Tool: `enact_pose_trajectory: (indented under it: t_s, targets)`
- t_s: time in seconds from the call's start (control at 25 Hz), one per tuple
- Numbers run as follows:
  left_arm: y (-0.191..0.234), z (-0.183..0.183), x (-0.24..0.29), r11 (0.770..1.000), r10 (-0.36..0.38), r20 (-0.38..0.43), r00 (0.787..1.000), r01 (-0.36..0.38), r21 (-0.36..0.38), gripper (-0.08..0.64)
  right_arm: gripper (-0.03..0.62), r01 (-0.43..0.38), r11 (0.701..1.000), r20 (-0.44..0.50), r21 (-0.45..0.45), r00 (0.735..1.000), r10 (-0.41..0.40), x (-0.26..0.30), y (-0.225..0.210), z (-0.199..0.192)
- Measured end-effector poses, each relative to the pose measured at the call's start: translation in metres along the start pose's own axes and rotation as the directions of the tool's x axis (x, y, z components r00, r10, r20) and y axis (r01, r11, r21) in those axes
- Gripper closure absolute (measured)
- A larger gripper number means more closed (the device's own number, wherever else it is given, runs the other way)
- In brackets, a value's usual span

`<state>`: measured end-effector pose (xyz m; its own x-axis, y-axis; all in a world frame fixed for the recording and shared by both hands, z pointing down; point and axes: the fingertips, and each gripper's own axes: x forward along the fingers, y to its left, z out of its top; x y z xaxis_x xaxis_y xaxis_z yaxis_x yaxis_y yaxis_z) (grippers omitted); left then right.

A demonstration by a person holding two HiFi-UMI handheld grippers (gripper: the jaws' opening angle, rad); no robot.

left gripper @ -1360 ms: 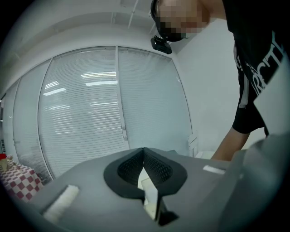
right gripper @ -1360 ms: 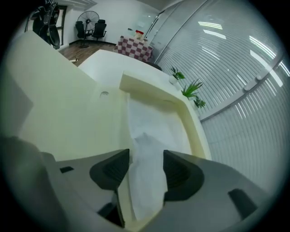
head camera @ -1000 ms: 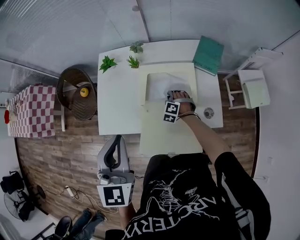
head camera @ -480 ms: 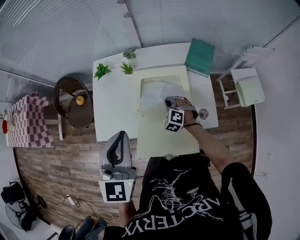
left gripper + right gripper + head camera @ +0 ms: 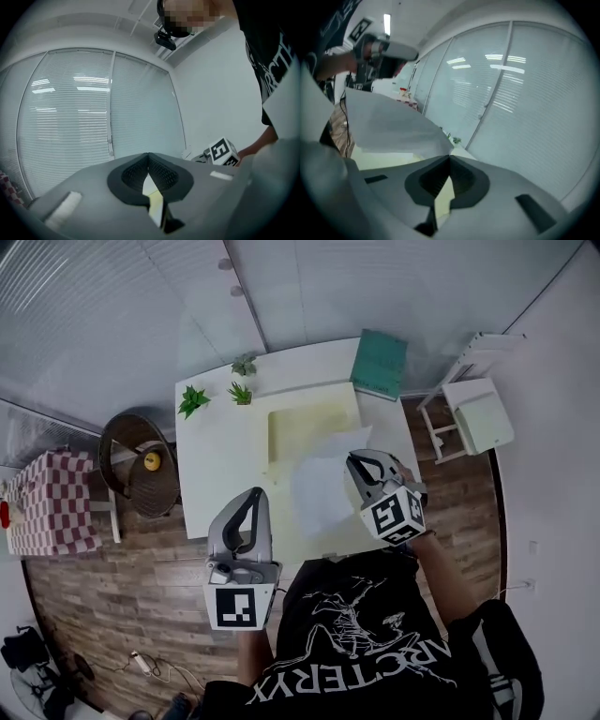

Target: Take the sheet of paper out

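A white sheet of paper (image 5: 323,486) hangs in the air above the table's front edge, pinched at one corner by my right gripper (image 5: 353,459), which is shut on it. In the right gripper view the sheet (image 5: 389,123) spreads left from the closed jaw tips of the right gripper (image 5: 450,156). The pale yellow folder (image 5: 305,425) it lay in stays open on the white table (image 5: 216,456). My left gripper (image 5: 251,495) is held off the table's front, shut and empty. In its own view the left gripper (image 5: 148,154) faces window blinds.
A green book (image 5: 379,364) lies at the table's far right corner and three small potted plants (image 5: 192,399) stand along the far left. A wicker chair (image 5: 141,460) and a checked-cloth table (image 5: 47,502) stand left; a white stool (image 5: 473,418) stands right.
My right gripper closed on the sheet inside the folder, then rose toward the person, lifting the paper out. The left gripper drifted a little forward.
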<state>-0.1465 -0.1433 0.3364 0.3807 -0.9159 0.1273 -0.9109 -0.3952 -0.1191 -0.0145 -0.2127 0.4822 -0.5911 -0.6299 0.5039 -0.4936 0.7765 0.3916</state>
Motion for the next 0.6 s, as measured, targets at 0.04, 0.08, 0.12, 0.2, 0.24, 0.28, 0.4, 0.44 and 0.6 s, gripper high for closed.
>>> enact_pose_trajectory:
  t_s: [0.04, 0.08, 0.12, 0.2, 0.24, 0.28, 0.4, 0.44, 0.6]
  targets:
    - [0.0, 0.001, 0.001, 1.0, -0.002, 0.001, 1.0, 0.002, 0.0, 0.548, 0.58, 0.017, 0.999, 0.032, 0.035, 0.999, -0.018, -0.012, -0.008, 0.009]
    - [0.0, 0.002, 0.001, 1.0, -0.002, 0.002, 1.0, 0.002, 0.001, 0.548, 0.58, 0.033, 0.997, 0.064, 0.066, 0.997, -0.037, -0.023, -0.015, 0.017]
    - [0.0, 0.003, 0.001, 1.0, -0.001, 0.006, 1.0, 0.001, 0.001, 0.548, 0.58, 0.047, 0.994, 0.096, 0.095, 0.994, -0.056, -0.032, -0.022, 0.026]
    - [0.003, 0.007, 0.002, 1.0, 0.004, 0.019, 1.0, -0.004, 0.0, 0.548, 0.58, 0.071, 0.989, 0.157, 0.131, 0.983, -0.092, -0.048, -0.034, 0.042]
    - [0.005, 0.008, 0.002, 1.0, 0.007, 0.023, 1.0, -0.008, 0.002, 0.548, 0.58, 0.085, 0.987, 0.18, 0.136, 0.978, -0.109, -0.055, -0.039, 0.05]
    - [0.007, 0.009, 0.002, 1.0, 0.011, 0.024, 1.0, -0.011, 0.004, 0.549, 0.58, 0.098, 0.985, 0.197, 0.142, 0.972, -0.125, -0.061, -0.045, 0.056]
    - [0.014, 0.009, 0.001, 1.0, 0.03, 0.024, 0.999, -0.03, 0.003, 0.548, 0.58, 0.124, 0.979, 0.228, 0.162, 0.961, -0.159, -0.076, -0.057, 0.069]
    - [0.016, 0.009, 0.0, 0.999, 0.038, 0.024, 0.999, -0.038, 0.002, 0.548, 0.58, 0.126, 0.978, 0.233, 0.166, 0.959, -0.163, -0.079, -0.059, 0.072]
    - [0.021, 0.008, -0.001, 0.998, 0.059, 0.031, 0.998, -0.059, 0.004, 0.548, 0.58, 0.122, 0.975, 0.248, 0.186, 0.954, -0.167, -0.086, -0.066, 0.077]
